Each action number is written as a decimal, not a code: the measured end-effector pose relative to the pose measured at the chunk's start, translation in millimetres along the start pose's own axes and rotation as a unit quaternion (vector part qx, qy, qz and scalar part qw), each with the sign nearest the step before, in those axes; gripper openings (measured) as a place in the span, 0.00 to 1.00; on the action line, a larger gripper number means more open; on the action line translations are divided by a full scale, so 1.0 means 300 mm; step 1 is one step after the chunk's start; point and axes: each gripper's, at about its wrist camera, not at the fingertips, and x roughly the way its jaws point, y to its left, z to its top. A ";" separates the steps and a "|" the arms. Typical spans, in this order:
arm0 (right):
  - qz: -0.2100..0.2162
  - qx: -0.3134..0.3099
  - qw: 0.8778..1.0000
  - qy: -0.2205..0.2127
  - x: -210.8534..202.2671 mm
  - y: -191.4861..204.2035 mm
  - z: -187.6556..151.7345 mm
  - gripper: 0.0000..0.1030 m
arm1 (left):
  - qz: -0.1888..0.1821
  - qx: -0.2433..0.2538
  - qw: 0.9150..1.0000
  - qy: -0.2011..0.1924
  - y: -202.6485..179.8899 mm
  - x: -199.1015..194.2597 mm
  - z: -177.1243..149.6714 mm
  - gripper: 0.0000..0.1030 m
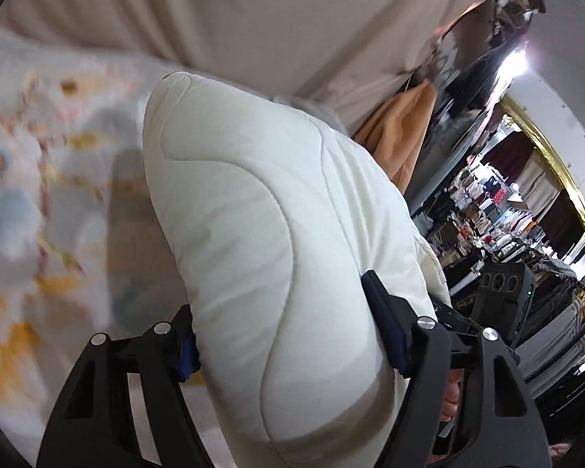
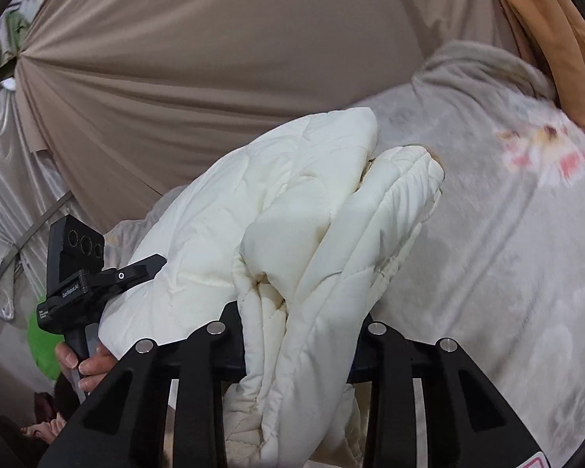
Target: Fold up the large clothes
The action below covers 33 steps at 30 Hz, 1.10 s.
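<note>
Here my left gripper (image 1: 280, 335) is clamped on a thick fold of the cream quilted jacket (image 1: 253, 202), its blue-padded fingers (image 1: 386, 323) pressing in on either side; the jacket hangs raised above the flowered blanket (image 1: 31, 179); my right gripper (image 2: 298, 335) pinches a bunched, gathered edge of the same garment, which billows out ahead of it; a beige curtain (image 2: 214, 58) hangs behind, an orange cloth (image 2: 546, 31) at the right edge; my left hand (image 2: 85, 362) grips its handle at the lower left.
</note>
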 end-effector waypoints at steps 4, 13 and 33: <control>0.043 -0.050 0.997 -0.044 0.055 0.148 0.134 0.32 | 0.032 0.059 0.994 -0.081 -0.031 -0.205 0.105 0.67; 0.066 -0.014 0.997 0.041 0.664 0.181 0.173 0.50 | 0.153 0.050 0.983 -0.086 0.371 -0.188 0.266 0.77; -0.092 -0.172 0.980 0.040 0.663 0.355 0.127 0.10 | 0.427 0.117 0.890 -0.108 0.168 -0.107 0.179 0.82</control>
